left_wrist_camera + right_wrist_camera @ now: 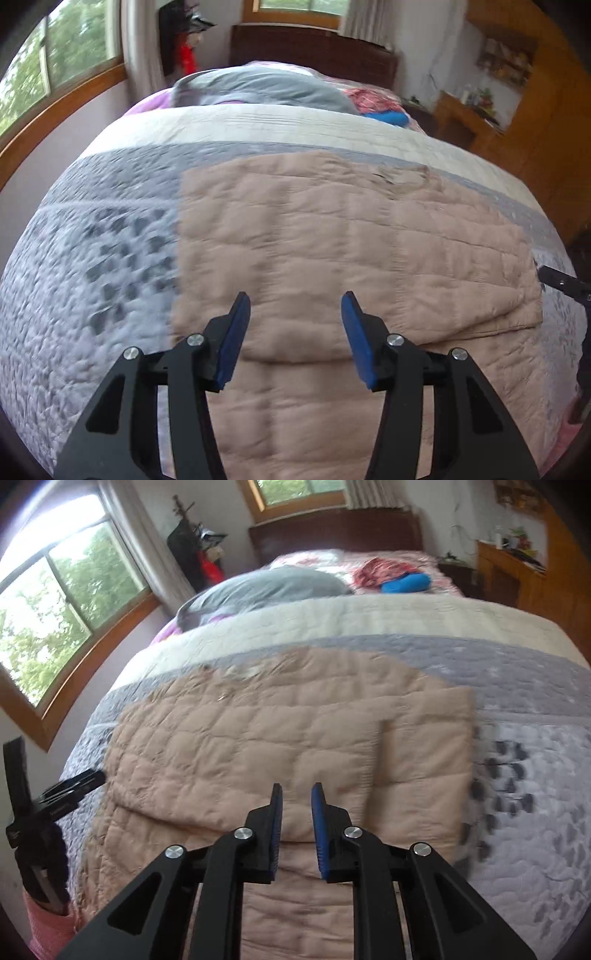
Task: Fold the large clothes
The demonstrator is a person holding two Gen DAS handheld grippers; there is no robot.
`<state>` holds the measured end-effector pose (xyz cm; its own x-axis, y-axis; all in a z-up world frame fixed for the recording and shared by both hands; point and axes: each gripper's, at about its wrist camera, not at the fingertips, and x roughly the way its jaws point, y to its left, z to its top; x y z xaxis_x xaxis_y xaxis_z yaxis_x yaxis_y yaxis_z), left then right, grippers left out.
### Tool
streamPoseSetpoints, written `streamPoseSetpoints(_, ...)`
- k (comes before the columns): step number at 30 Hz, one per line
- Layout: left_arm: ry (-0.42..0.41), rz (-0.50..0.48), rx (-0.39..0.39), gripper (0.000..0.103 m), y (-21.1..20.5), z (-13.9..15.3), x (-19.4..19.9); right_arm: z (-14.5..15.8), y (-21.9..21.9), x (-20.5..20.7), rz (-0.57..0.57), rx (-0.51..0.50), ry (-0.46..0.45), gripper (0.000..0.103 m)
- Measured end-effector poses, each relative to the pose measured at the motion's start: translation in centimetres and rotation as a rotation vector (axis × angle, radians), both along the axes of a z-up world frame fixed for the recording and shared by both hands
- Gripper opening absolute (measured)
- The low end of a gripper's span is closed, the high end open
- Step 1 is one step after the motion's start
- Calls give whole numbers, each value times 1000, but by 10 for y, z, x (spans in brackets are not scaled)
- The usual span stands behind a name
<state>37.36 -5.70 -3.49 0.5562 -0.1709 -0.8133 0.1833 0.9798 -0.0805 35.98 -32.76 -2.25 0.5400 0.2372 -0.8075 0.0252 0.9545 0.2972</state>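
The quilted beige coat (332, 240) runs off the bottom edge behind the left tongs (295, 306), its collar (236, 675) blurred; dresser clutter (480, 98) is too small to identify.

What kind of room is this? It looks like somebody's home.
Most likely a bedroom in a home: a quilted bed with a dark headboard, a grey pillow, and a beige padded jacket spread out on the quilt for folding.

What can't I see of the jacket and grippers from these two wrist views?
- Beige quilted jacket: near hem cut off by the bottom edge and the gripper arms, both views.
- Collar: motion-blurred, details unreadable.
- Left gripper: only partly visible at the right view's left edge.
- Right gripper: barely enters the left view.
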Motion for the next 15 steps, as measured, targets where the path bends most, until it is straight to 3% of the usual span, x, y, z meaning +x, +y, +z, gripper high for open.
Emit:
streamPoseSetpoints(5, 41, -17, 1, 50, -31, -28, 13, -31, 21, 23, 38, 32, 67, 17)
streamPoseSetpoints(10, 46, -48, 51, 53, -36, -58, 19, -62, 30, 34, 35, -12, 122, 12)
streamPoseSetpoints(15, 48, -46, 55, 53, -34, -62, 20, -71, 43, 36, 41, -99, 103, 12)
